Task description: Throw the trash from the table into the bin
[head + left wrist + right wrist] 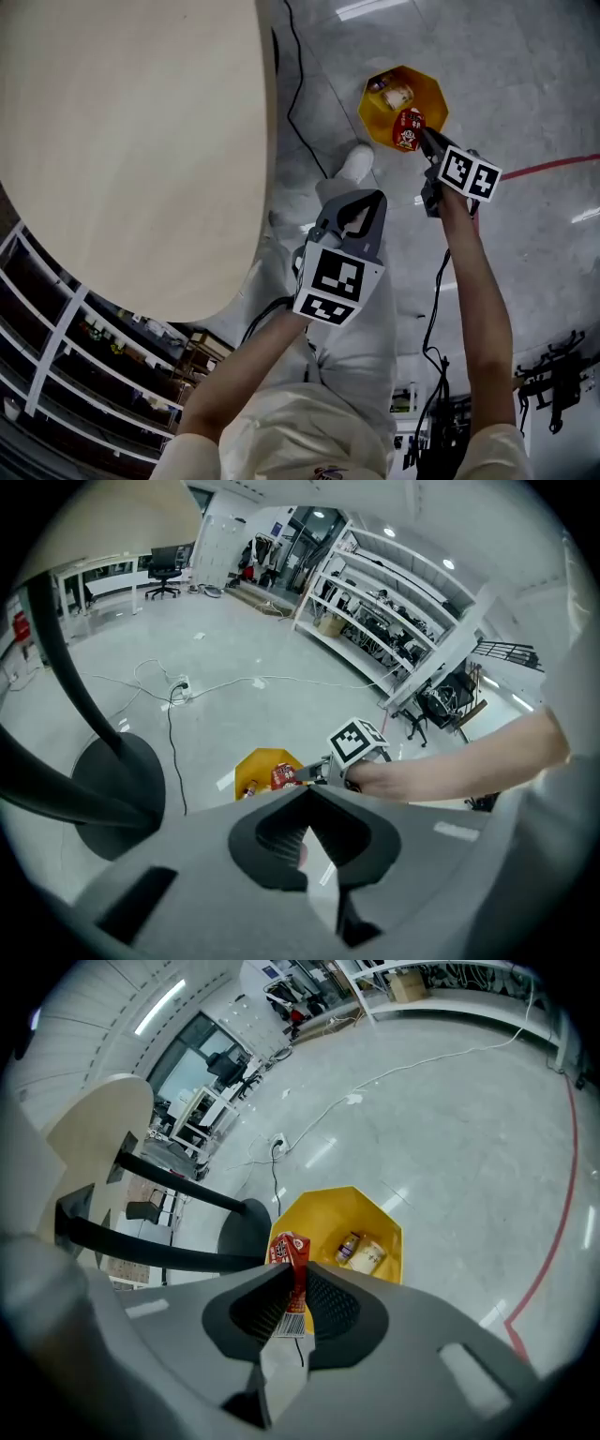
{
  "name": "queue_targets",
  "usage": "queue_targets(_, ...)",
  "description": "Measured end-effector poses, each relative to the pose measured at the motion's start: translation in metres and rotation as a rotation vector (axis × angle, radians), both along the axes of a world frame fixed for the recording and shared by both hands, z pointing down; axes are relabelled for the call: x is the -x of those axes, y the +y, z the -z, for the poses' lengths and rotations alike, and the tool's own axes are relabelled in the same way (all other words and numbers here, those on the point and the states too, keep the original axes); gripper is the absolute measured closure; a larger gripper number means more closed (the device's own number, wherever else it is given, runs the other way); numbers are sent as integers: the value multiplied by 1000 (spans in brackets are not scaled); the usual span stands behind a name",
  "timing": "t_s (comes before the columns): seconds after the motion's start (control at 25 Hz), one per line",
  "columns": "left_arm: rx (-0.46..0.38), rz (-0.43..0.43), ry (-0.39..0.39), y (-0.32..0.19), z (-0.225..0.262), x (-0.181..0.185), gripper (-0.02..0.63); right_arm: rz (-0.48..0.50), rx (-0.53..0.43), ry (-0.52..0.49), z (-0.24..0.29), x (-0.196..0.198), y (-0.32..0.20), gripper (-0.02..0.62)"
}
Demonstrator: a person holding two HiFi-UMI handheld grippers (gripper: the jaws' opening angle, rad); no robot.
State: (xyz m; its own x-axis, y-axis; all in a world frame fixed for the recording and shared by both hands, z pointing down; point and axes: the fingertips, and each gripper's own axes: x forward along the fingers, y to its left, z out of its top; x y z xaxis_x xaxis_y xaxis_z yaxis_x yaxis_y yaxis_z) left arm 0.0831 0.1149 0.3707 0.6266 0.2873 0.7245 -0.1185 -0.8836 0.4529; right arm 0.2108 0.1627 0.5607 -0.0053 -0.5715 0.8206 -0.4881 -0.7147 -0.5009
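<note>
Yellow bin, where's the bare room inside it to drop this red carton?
Bare floor of the yellow bin lies on its side nearer the table base, beyond the red carton in the right gripper. The opposite side is crowded: a small bottle and a pale container lie together.

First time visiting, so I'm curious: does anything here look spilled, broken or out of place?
Nothing stands out. The red carton is pinched in the right tool over the yellow bin, and the other trash lies inside it, not spilled.

Yellow bin [323, 1211]; red, maybe white-lettered carton [291, 1251]
</note>
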Motion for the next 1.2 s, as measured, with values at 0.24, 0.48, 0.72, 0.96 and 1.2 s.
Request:
queue_targets(0.24, -12, -8, -26, -5, -54, -5, 601, 34, 16, -11, -43, -10, -4, 535)
queue_targets(0.48, -11, 42, -46, -15, -92, -9, 601, 174, 55, -3, -50, -5, -11, 535)
queue_targets(0.72, -16, 33, -57, -22, -131, -15, 601, 146, 85, 1, -75, -10, -4, 535)
queue_targets(0.96, -23, 56, -74, -32, -181, -27, 602, 70, 32, -23, -105, -10, -11, 388)
queue_targets(1.2, -23, 39, -63, -19, -145, -28, 601, 30, 25, -35, -76, 1, 3, 388)
